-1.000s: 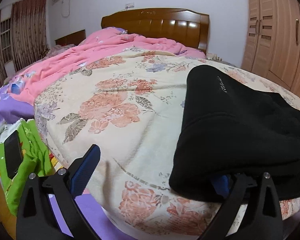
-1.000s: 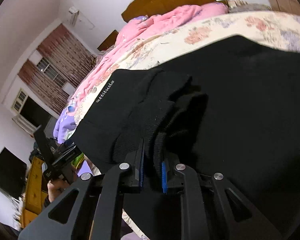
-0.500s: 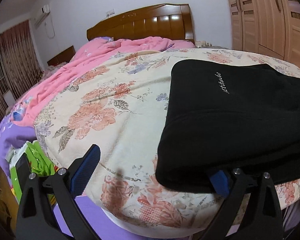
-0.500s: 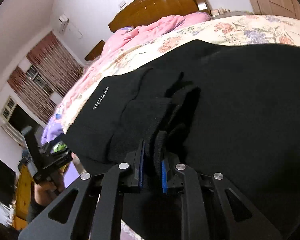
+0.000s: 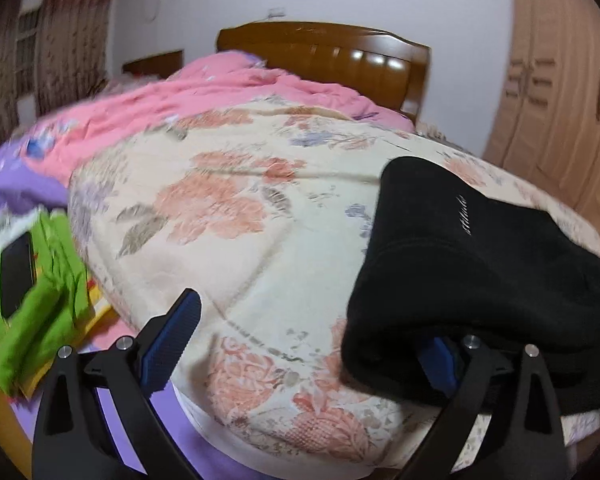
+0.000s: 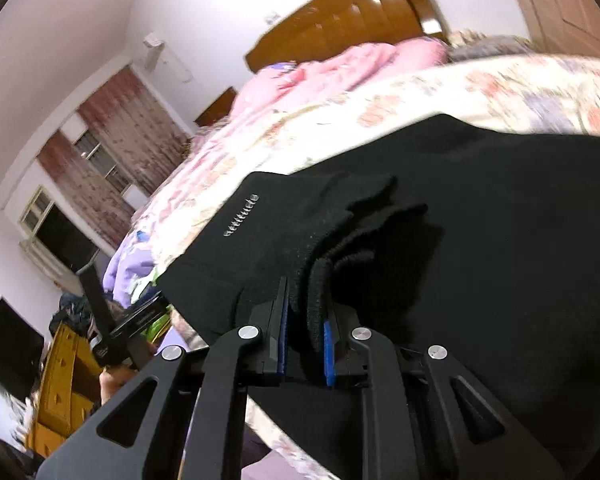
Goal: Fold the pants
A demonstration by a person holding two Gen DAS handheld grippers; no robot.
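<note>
The black pants point(image 5: 480, 264) lie folded on the floral bedspread point(image 5: 240, 208) near the bed's front edge, with small white lettering on top. My left gripper point(image 5: 312, 344) is open; its right finger sits under the pants' near left edge and its left finger is off the cloth. In the right wrist view my right gripper point(image 6: 304, 340) is shut on a bunched layer of the pants point(image 6: 480, 260), at their near edge. The left gripper point(image 6: 112, 332) shows there at the far left.
A pink quilt point(image 5: 188, 96) and a wooden headboard point(image 5: 324, 56) lie at the far end of the bed. A green cloth with a dark phone point(image 5: 16, 272) lies at the left. Wooden wardrobe doors point(image 5: 560, 92) stand at the right.
The left gripper's view has swung and pulled back slightly, with its finger still under the pants' edge. The right gripper has kept its hold and tilted a little.
</note>
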